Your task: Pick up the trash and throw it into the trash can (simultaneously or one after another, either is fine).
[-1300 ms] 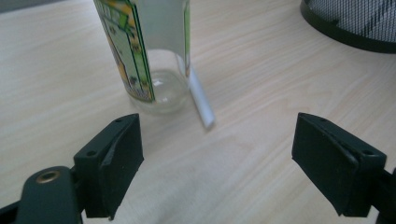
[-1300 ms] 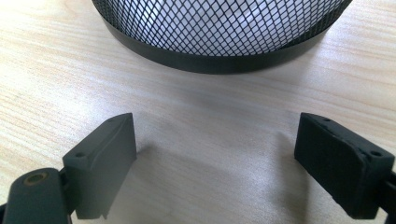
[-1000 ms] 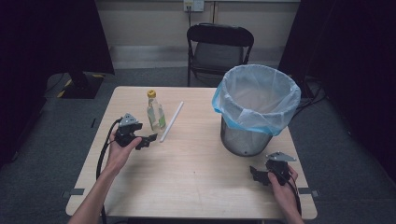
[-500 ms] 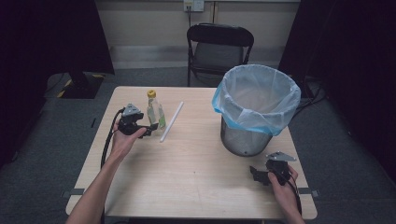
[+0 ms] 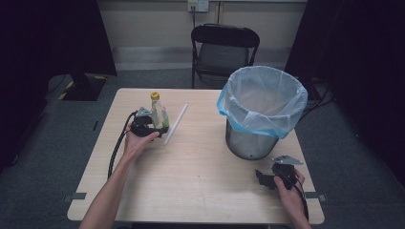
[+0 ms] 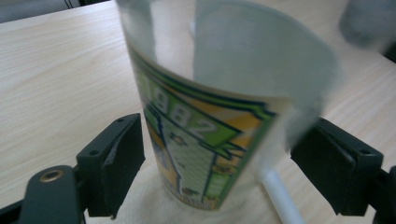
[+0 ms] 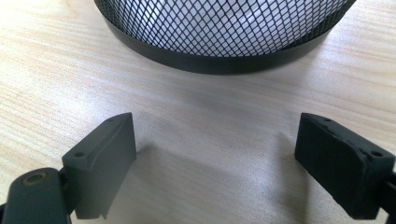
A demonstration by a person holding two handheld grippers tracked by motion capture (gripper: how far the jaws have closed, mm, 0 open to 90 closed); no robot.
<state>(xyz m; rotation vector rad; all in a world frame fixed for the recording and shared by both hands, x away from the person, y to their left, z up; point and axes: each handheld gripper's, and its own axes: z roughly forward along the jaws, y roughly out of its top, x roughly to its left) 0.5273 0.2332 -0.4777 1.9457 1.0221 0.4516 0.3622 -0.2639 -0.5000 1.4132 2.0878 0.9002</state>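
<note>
Wooden table (image 5: 191, 186), pale grain, set in a dark room with a black folding chair (image 5: 224, 47) behind its far edge; grey floor all around.

Bottle (image 5: 158, 112): clear plastic, yellow cap, green and yellow label; stands upright on the far left part of the table, long axis vertical; in the left gripper view its lower body (image 6: 210, 116) sits between the two black jaws, a gap showing on each side, so it is bracketed but not yet pinched.

Left gripper (image 5: 152, 128): jaws spread wide around the bottle's base, held low at the table by the left hand (image 5: 136, 142); by far the nearer tool, the bottle lying straight ahead of it; the likely next move is to close on the label band.

White stick (image 5: 175, 124): thin, lies flat just to the right of the bottle, running toward the far edge; its end (image 6: 280, 198) passes close by one jaw and may get caught in the closing.

Bin (image 5: 258, 112): metal mesh, lined with a pale blue bag, stands well apart on the right half; open top, nothing visibly in the way between it and the bottle.

Right gripper (image 5: 267, 179): jaws spread, empty, near the front right corner, just in front of the bin's base (image 7: 224, 51); far from the bottle.
</note>
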